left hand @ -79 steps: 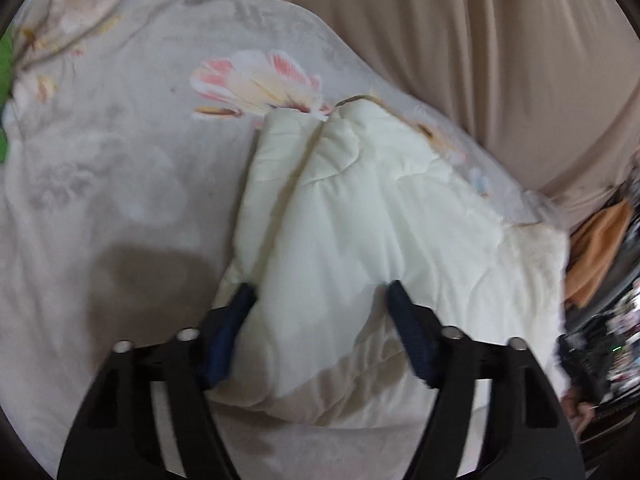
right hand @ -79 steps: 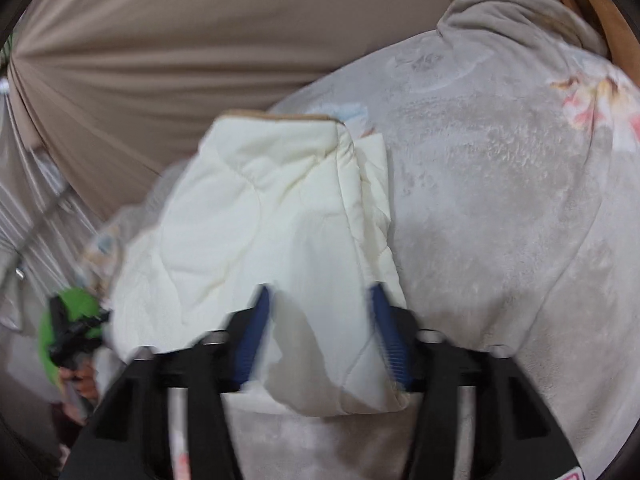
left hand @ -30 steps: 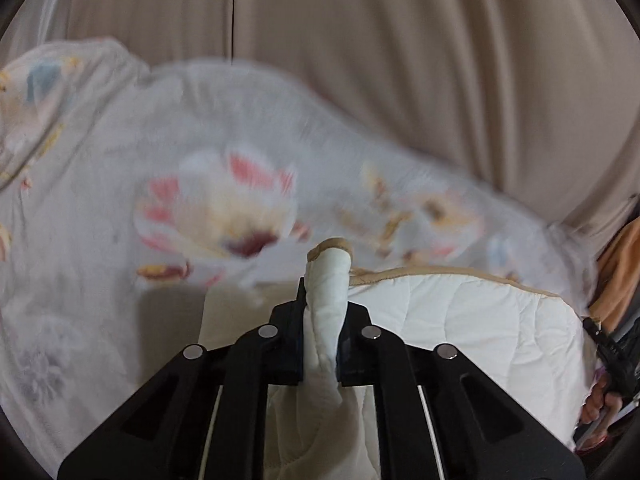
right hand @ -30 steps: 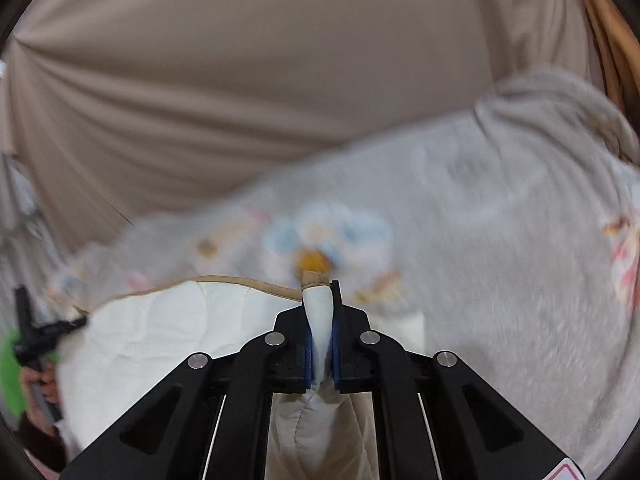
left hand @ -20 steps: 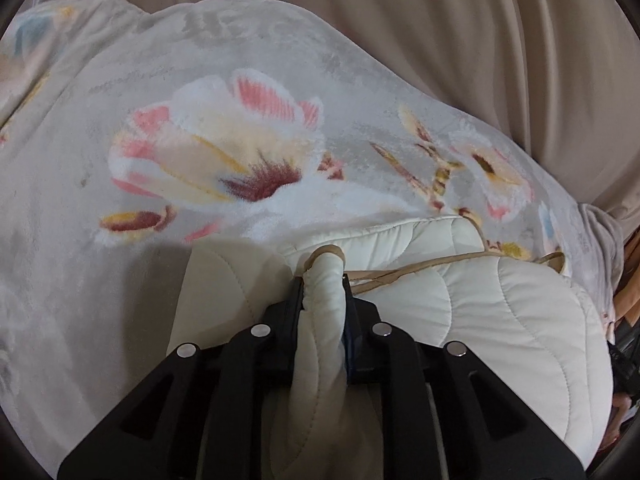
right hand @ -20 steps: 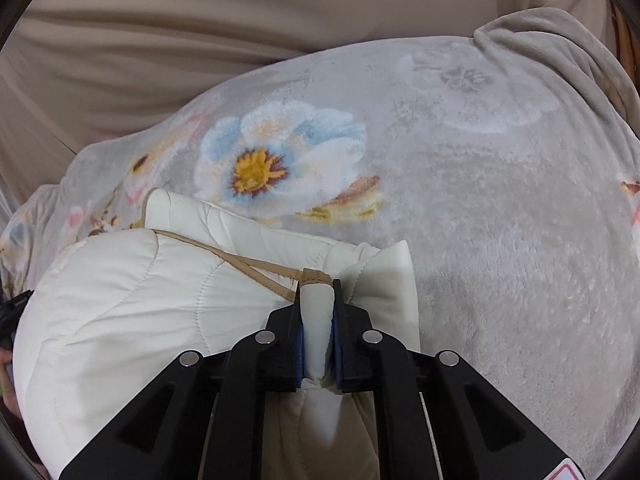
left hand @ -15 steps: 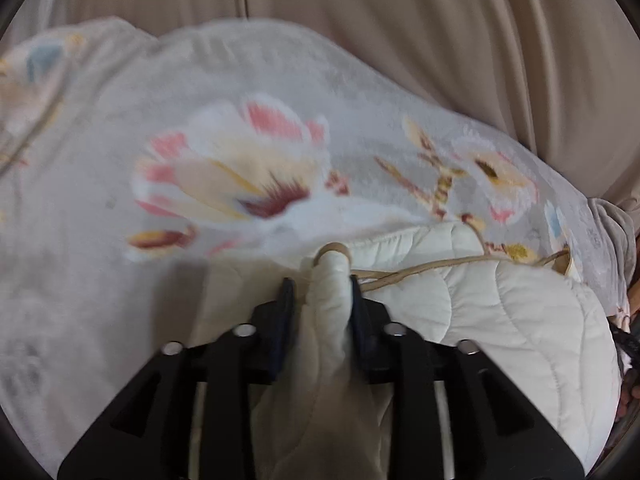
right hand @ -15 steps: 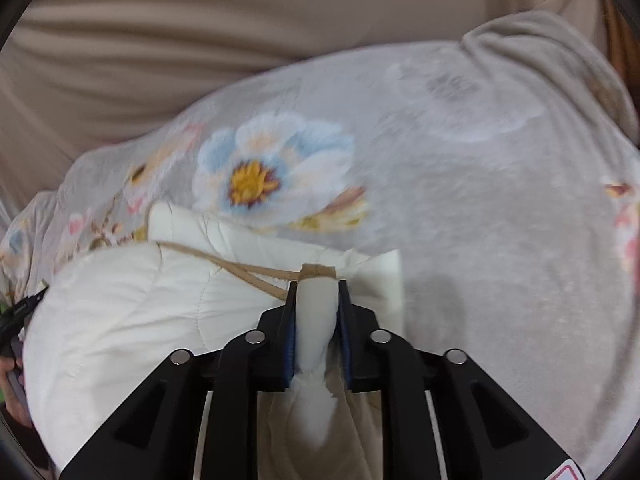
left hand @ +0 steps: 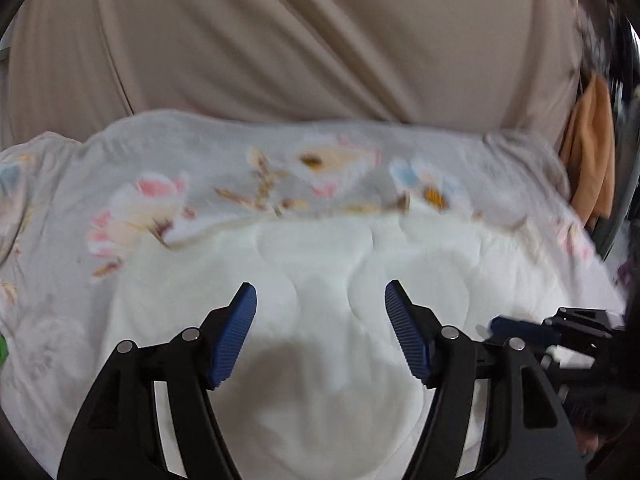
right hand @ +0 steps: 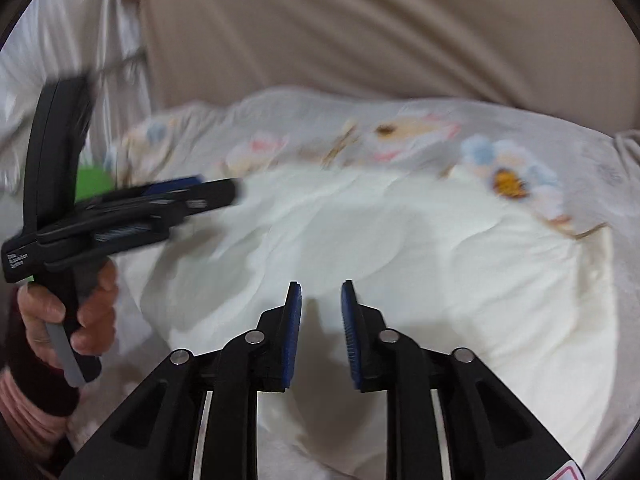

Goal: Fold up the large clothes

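Note:
A cream quilted garment [left hand: 320, 276] lies folded flat on a grey floral blanket [left hand: 132, 204]; it also shows in the right wrist view [right hand: 420, 248]. My left gripper [left hand: 320, 300] is open wide and empty, hovering above the garment's near part. My right gripper [right hand: 320, 292] is open with a narrower gap, empty, also above the garment. The left gripper shows in the right wrist view [right hand: 208, 188] held by a hand at the left. The right gripper's tip shows in the left wrist view [left hand: 500, 326] at the right edge.
A beige curtain [left hand: 320, 40] hangs behind the blanket. An orange cloth [left hand: 592, 160] hangs at the far right. A green object [right hand: 92, 184] lies at the left, behind the left gripper. The blanket [right hand: 400, 128] extends beyond the garment at the back.
Both grippers let go of the garment's tan-trimmed edge, opened, and pulled back. The garment now lies folded over on the blanket.

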{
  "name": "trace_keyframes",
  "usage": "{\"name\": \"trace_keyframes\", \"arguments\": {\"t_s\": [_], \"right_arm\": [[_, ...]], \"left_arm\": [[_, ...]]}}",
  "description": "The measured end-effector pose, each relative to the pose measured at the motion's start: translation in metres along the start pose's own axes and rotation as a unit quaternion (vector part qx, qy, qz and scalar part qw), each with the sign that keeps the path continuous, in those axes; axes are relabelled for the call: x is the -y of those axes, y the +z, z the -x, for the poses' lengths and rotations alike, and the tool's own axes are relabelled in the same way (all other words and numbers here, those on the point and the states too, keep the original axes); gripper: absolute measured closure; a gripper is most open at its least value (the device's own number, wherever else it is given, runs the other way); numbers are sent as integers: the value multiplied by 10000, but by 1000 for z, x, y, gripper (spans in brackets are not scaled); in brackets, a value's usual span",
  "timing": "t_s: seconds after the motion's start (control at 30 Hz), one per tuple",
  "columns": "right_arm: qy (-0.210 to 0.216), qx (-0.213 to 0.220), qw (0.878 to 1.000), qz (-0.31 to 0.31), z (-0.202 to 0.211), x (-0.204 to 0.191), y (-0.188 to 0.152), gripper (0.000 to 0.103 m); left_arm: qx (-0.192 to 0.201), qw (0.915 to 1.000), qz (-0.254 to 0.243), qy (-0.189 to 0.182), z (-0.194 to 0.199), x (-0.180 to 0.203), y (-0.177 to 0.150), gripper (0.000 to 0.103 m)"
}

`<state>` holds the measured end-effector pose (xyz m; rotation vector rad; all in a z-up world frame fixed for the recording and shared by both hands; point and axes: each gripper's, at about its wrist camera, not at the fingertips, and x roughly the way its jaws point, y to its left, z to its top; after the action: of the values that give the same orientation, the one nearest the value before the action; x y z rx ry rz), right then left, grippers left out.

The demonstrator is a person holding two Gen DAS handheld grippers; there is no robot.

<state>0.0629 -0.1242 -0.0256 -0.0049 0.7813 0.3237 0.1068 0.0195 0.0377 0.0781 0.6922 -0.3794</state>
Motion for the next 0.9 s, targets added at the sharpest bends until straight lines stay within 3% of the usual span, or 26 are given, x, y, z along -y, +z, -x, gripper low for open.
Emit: {"name": "trace_keyframes", "arguments": {"t_s": [0.1, 0.3, 0.37, 0.4, 0.43, 0.47, 0.57, 0.7, 0.87, 0.9], "right_arm": [[-417, -17, 9989, 212, -9, 8, -17, 92], [-960, 20, 9860, -1360, 26, 143, -56, 103], [-974, 86, 9797, -1753, 37, 172, -70, 103], [-1046, 86, 9765, -1883, 42, 180, -73, 103], [-1134, 81, 9748, -1919, 46, 181, -72, 103], [-1271, 88, 9736, -1897, 50, 177, -67, 103], [-1468, 256, 9767, -1542, 54, 154, -34, 96], [-1478, 419, 9806, -1215, 38, 131, 12, 96], [-2006, 76, 9708, -1310, -13, 153, 29, 96], [-2123, 11, 9678, -1356, -20, 160, 25, 101]], "left_arm": [[-98, 9989, -113, 435, -27, -12, -25, 37], [-66, 9939, 418, 1015, -22, -104, -46, 36], [-118, 9928, 594, 1030, -19, -129, -51, 37], [-152, 9901, 661, 1229, -17, -135, -52, 35], [-195, 9851, 755, 1536, -14, -141, -51, 34], [-205, 9841, 923, 1501, -10, -148, -48, 36], [-63, 9856, 1405, 943, 2, -152, -23, 37], [141, 9879, 1143, 1039, -7, -117, 19, 36], [-421, 9860, 1180, 1102, -58, -106, 14, 36], [-487, 9857, 1172, 1108, -66, -111, 10, 35]]}}
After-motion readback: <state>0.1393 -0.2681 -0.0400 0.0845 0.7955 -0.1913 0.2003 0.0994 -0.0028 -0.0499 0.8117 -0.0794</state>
